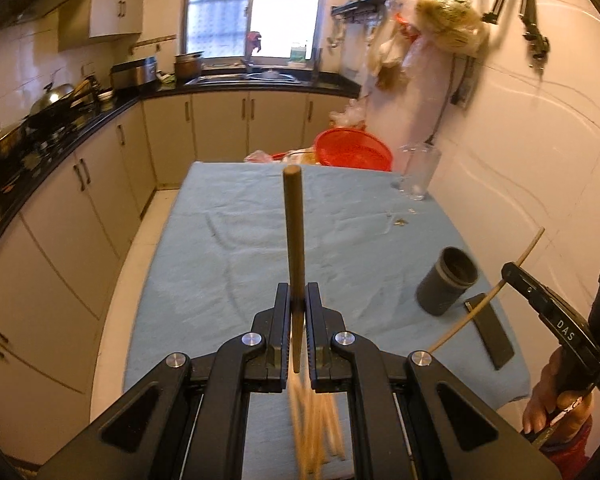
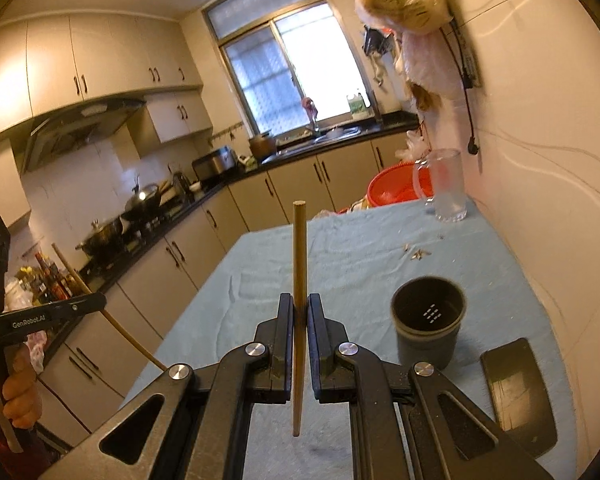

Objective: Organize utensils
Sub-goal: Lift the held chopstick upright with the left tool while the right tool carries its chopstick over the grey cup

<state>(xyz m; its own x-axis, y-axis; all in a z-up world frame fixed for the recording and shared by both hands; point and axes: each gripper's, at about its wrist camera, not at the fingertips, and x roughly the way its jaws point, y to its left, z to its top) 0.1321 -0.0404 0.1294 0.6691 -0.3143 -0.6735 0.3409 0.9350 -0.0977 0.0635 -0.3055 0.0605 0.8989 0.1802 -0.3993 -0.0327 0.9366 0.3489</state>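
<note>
Left gripper (image 1: 298, 304) clamping upright chopstick (image 1: 293, 232), right gripper (image 2: 300, 316) likewise

L tongs (image 1: 298, 300) shut, angled down; R tongs (image 2: 300, 312) shut, nearer level. A hand (image 1: 556, 392) grips each handle.

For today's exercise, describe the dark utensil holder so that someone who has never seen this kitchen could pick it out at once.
Start at the table with the light blue cloth beside the white wall. On its wall side stands the dark grey holder, an upright, empty cylinder. The flat dark board lies nearer, and the clear glass cup stands at the far end; only the holder is opaque, round and open-topped.
</note>
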